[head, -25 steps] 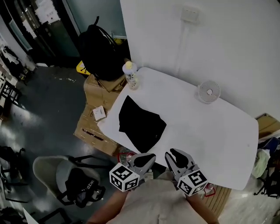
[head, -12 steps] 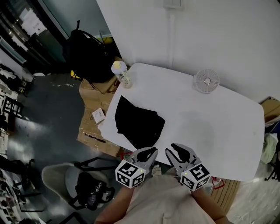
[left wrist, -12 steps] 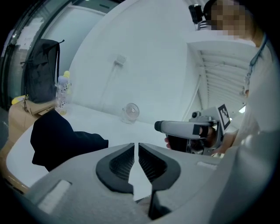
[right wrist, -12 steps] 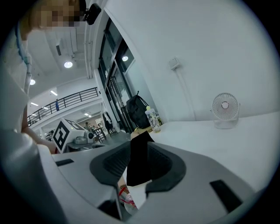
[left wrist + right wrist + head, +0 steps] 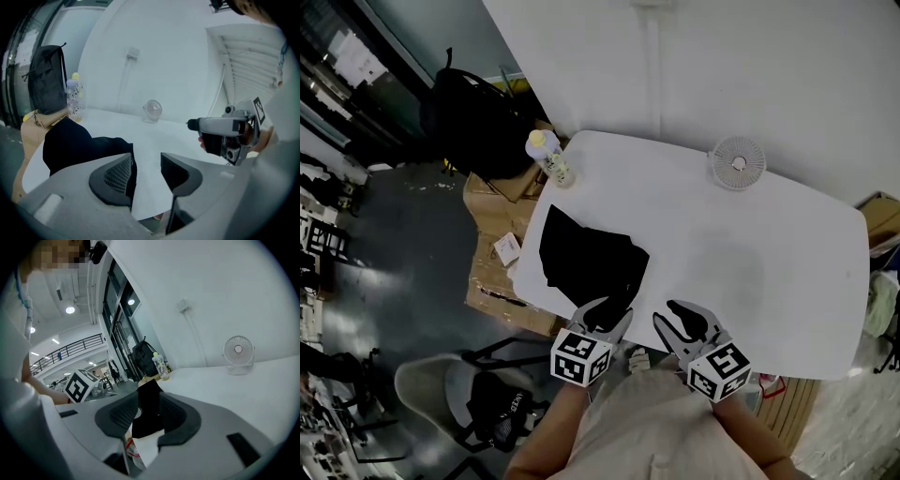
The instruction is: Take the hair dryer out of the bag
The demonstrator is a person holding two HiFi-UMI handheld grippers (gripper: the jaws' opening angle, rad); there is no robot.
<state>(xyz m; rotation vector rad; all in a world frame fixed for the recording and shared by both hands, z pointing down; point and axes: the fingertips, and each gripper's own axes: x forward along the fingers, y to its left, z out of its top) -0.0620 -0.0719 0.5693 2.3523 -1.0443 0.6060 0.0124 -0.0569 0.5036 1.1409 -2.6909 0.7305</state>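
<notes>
A black cloth bag (image 5: pixel 589 262) lies flat on the left part of the white table (image 5: pixel 741 262); it also shows in the left gripper view (image 5: pixel 77 145) and, between the jaws, in the right gripper view (image 5: pixel 149 404). No hair dryer is visible. My left gripper (image 5: pixel 605 314) hovers at the bag's near corner by the table's front edge, its jaws opening with nothing between them (image 5: pixel 146 171). My right gripper (image 5: pixel 682 323) sits to the right of it over the front edge, jaws opening and empty (image 5: pixel 146 416).
A small white fan (image 5: pixel 737 163) stands at the table's back edge. A bottle with a yellow cap (image 5: pixel 546 155) is on the back left corner. Beyond the left edge are cardboard boxes (image 5: pixel 492 248), a black backpack (image 5: pixel 469 117) and a chair (image 5: pixel 459 398).
Both grippers moved forward toward the table's front edge, the left one down to the bag's near corner. The left jaws went from shut to parted.
</notes>
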